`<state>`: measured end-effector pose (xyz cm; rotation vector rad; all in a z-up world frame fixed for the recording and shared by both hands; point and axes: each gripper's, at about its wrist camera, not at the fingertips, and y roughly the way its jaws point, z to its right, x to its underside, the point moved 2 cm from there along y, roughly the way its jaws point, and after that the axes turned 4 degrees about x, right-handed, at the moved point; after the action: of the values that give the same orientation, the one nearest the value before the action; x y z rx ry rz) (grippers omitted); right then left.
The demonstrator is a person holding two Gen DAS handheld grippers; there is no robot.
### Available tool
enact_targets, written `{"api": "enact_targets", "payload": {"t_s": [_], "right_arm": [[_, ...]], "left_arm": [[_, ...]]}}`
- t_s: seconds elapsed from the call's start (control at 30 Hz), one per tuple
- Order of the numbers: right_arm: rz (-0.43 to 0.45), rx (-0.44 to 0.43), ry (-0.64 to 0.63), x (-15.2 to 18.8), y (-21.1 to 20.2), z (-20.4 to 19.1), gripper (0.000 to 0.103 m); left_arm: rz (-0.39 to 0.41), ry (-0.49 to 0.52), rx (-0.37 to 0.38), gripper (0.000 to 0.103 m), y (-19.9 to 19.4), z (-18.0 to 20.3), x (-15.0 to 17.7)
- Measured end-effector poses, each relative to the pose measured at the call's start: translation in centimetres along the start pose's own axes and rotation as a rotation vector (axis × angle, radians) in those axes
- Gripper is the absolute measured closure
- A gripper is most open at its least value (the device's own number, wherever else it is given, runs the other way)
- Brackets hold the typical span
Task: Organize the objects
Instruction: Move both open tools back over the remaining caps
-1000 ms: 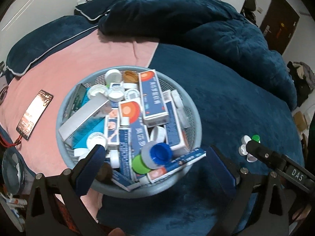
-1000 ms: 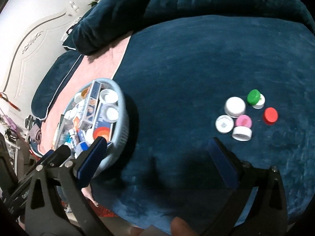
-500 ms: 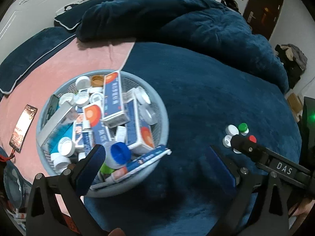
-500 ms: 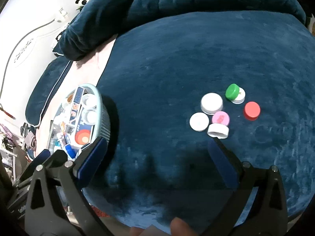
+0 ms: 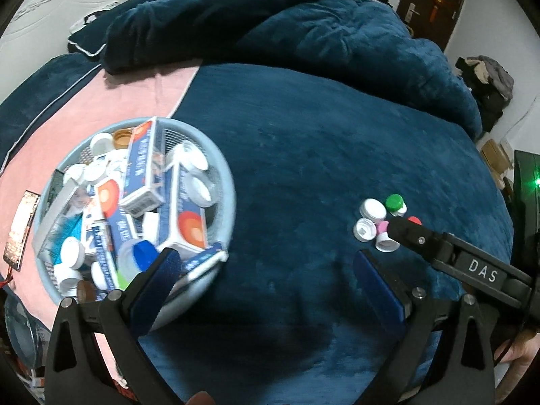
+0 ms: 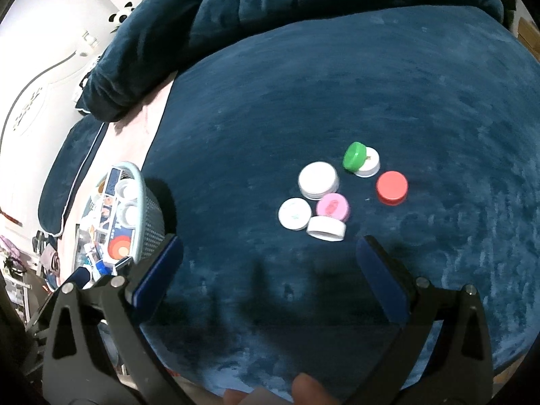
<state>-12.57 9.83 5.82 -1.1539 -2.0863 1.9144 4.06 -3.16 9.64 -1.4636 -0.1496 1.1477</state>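
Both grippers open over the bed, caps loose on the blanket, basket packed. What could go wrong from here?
1. The bottle caps sit bunched and touching: the green cap leans on a white cap, and the pink cap abuts others. The right gripper closing on one may knock its neighbours.
2. The basket is heaped; a box overhangs its rim and may slide out if bumped by the left gripper.
3. The plush blanket is soft, so caps may tip.
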Motion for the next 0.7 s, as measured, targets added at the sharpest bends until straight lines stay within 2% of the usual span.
{"api": "enact_targets", "payload": {"t_s": [0.37,0.7], "right_arm": [[-0.01,0.02,0.039,-0.3,0.1,2.8,0.0],[-0.027,0.042,0.092,-0.6,0.5,5.6,0.0]], "left_arm": [[-0.05,0.055,0.035,0.0,2.2,3.3,0.5],[-0.126,-0.007,0.09,0.0,5.5,3.8,1.2]]}}
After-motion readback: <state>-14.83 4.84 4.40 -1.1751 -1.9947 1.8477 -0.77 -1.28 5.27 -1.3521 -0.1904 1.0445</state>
